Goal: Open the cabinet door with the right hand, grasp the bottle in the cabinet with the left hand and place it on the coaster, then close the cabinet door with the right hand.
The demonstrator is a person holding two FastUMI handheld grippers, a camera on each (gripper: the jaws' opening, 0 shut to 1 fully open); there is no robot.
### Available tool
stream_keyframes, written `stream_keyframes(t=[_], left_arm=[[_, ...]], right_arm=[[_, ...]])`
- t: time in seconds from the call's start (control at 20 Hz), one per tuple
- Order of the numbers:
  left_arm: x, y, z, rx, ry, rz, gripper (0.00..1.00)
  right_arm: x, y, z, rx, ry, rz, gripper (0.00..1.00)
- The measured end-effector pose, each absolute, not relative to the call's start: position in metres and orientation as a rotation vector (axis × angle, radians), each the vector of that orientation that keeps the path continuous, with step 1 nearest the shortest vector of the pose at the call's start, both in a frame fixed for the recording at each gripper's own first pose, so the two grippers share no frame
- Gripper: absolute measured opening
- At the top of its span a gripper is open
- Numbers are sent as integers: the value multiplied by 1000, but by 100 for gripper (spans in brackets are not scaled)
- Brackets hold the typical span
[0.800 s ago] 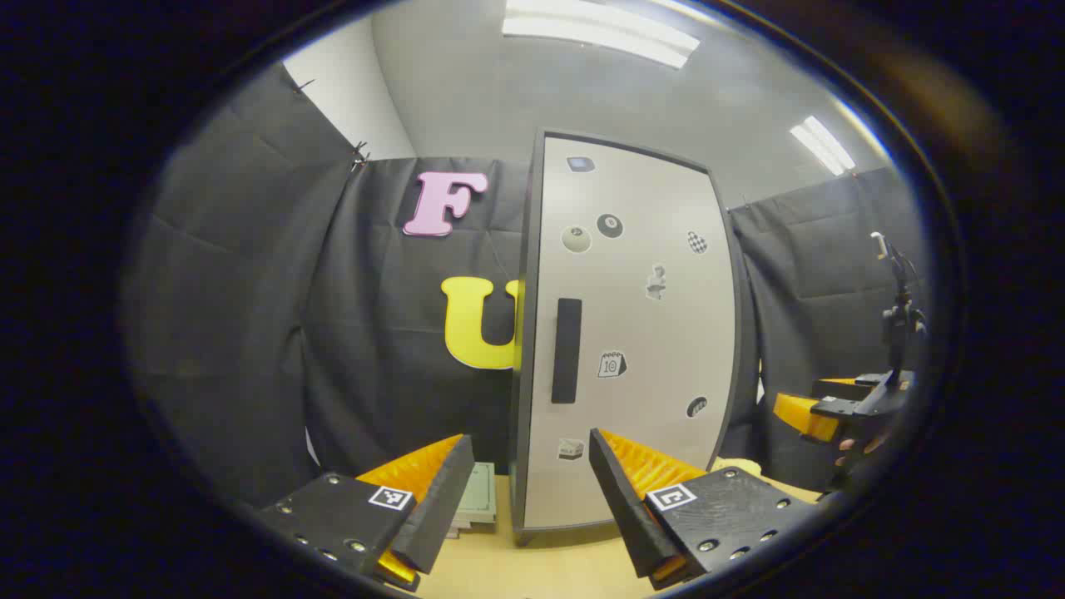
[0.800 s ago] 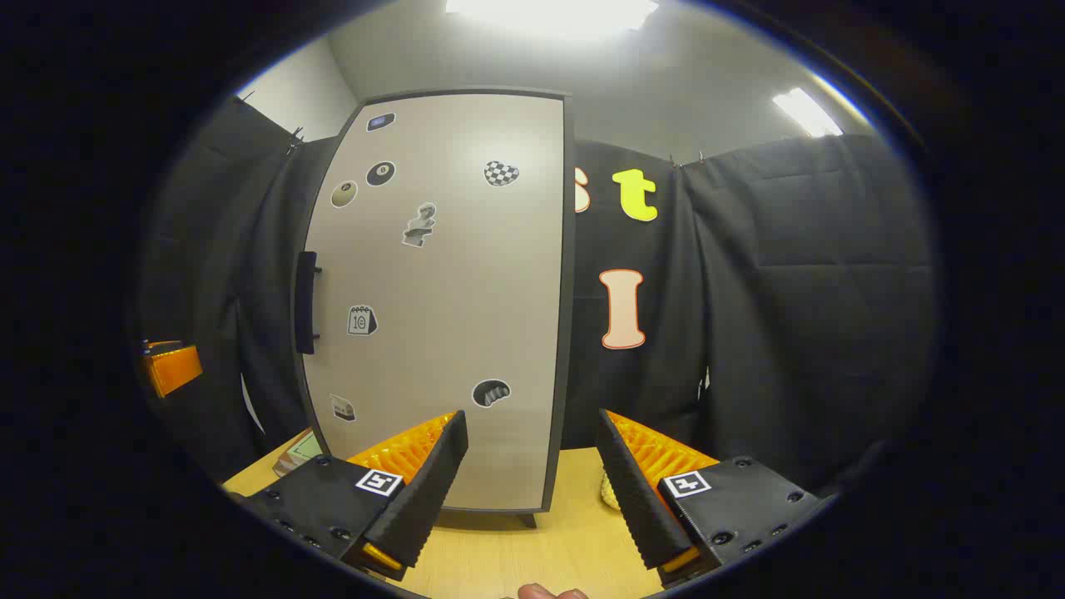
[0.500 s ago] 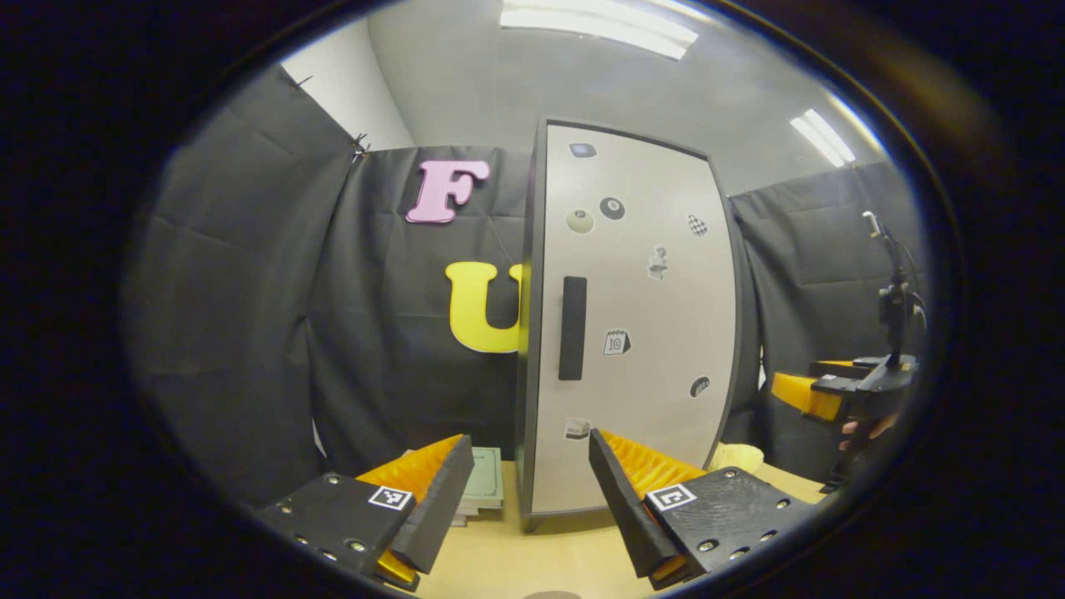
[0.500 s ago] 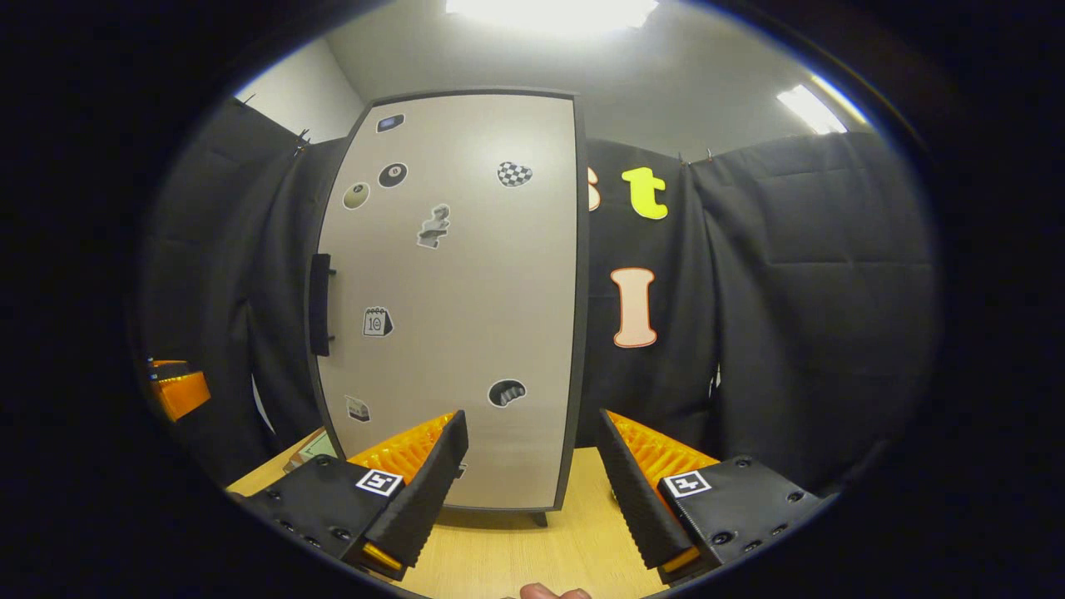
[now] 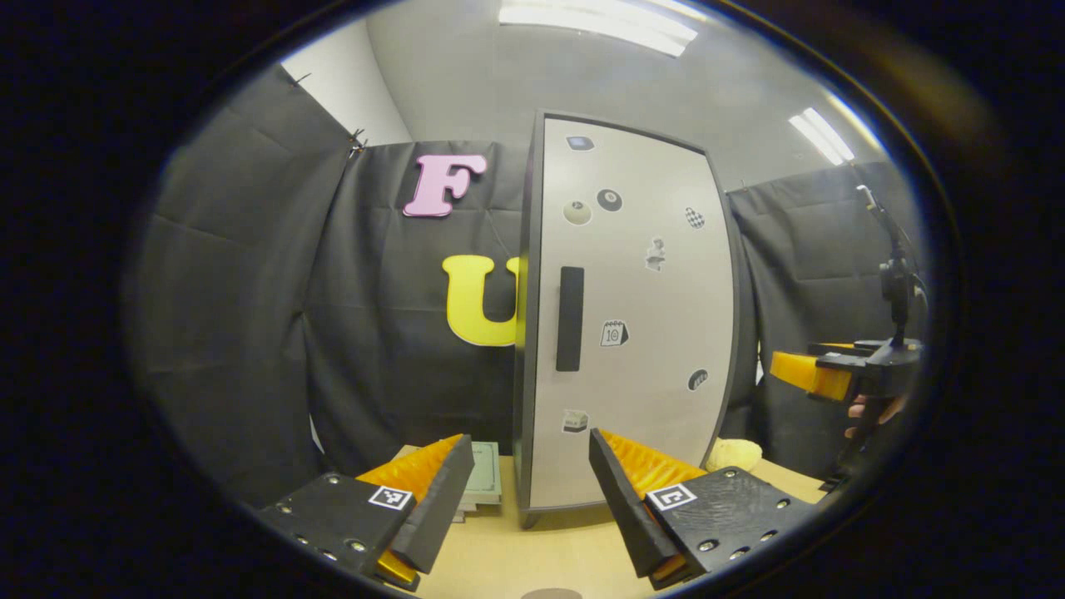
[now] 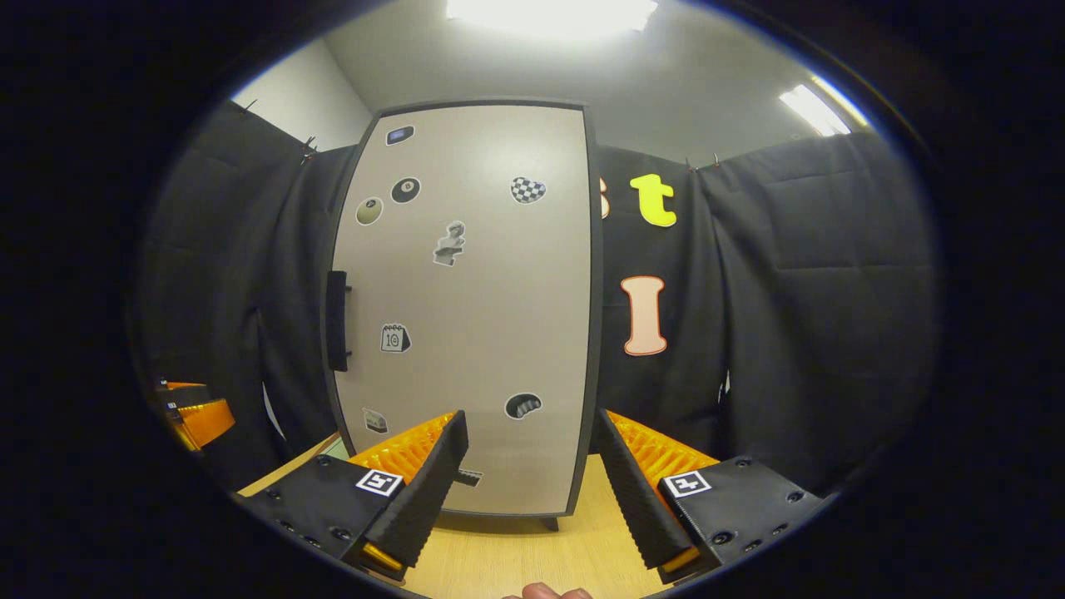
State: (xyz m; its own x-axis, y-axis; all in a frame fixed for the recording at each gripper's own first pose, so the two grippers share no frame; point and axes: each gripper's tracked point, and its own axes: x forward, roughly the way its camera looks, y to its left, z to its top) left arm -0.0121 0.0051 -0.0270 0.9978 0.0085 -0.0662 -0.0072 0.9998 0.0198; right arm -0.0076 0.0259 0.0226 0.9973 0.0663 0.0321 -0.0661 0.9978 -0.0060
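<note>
In front of the closed cabinet door (image 6: pixel 466 308), both claws had been drawn back slightly over the last second. The right claw (image 6: pixel 528 482) and left claw (image 5: pixel 524 507) were released, grasping nothing. The bottle, presumably inside, was hidden; opening remained undone.

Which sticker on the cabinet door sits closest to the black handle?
The little calendar sticker, just right of the handle at mid-height on the door; the other stickers sit higher or lower.

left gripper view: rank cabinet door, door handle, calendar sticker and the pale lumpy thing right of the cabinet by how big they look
1. cabinet door
2. door handle
3. pale lumpy thing, partly hidden, so unsure against the handle
4. calendar sticker
</note>
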Motion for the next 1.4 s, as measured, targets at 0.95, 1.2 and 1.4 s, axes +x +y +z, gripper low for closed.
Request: stream_keyframes(t=[0.95, 1.2, 1.4], left_arm=[[-59, 92, -59, -28, 95, 230, 84], [-75, 132, -60, 56, 103, 315, 87], [-86, 153, -76, 7, 133, 363, 84]], right_arm=[[49, 151, 126, 98, -132, 296, 97], [65, 201, 127, 95, -128, 361, 96], [79, 234, 128, 107, -119, 386, 96]])
